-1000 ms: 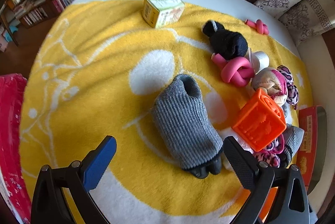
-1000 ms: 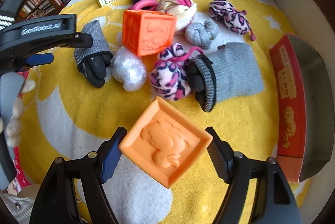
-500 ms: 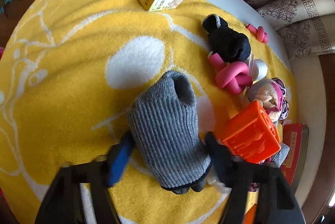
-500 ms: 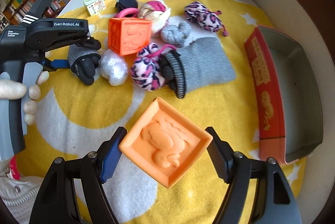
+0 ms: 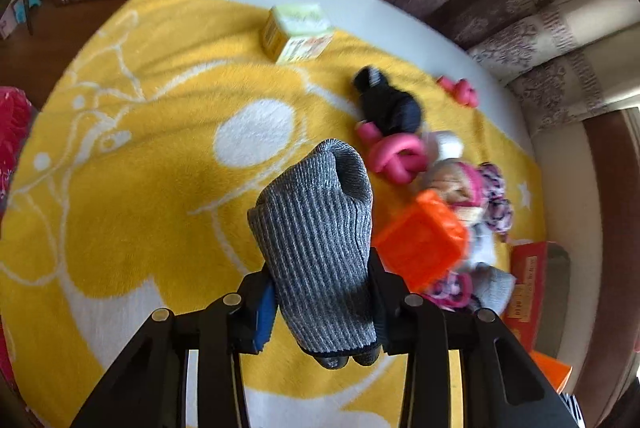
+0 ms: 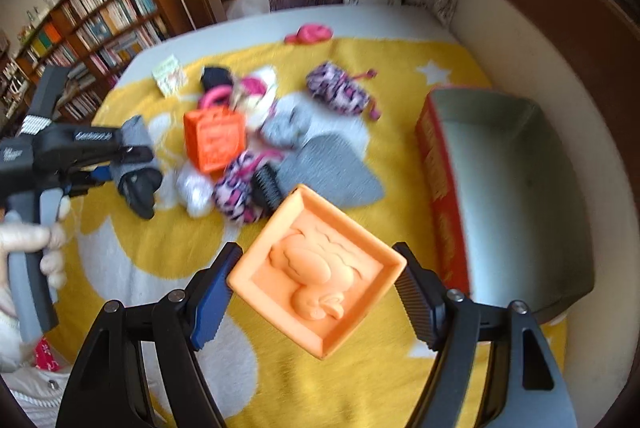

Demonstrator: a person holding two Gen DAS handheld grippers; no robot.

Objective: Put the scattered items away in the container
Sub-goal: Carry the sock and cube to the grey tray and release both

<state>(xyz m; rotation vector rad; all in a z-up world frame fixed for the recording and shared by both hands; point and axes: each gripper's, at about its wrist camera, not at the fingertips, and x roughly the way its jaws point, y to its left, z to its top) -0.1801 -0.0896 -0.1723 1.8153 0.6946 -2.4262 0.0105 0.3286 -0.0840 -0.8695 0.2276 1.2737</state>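
Note:
My left gripper (image 5: pixel 322 302) is shut on a grey ribbed sock (image 5: pixel 320 228) with a dark toe and holds it off the yellow blanket (image 5: pixel 140 168); the sock and gripper also show in the right wrist view (image 6: pixel 134 164). My right gripper (image 6: pixel 316 282) is shut on a pale orange block with a duck relief (image 6: pixel 316 268), raised above the blanket. The red box with a grey inside (image 6: pixel 508 188) lies open at the right, also seen at the right edge of the left wrist view (image 5: pixel 536 284).
On the blanket lie a bright orange cube (image 6: pixel 214 138), another grey sock (image 6: pixel 332 168), leopard-print soft items (image 6: pixel 338 94), a pink knotted ring (image 5: pixel 396 156), a black sock (image 5: pixel 388 104), a white ball (image 6: pixel 194 188) and a green-yellow carton (image 5: pixel 298 30). Bookshelves stand at the left.
My left gripper closed on the grey sock and lifted it off the blanket. My right gripper rose and tilted up with the orange block, toward the red box.

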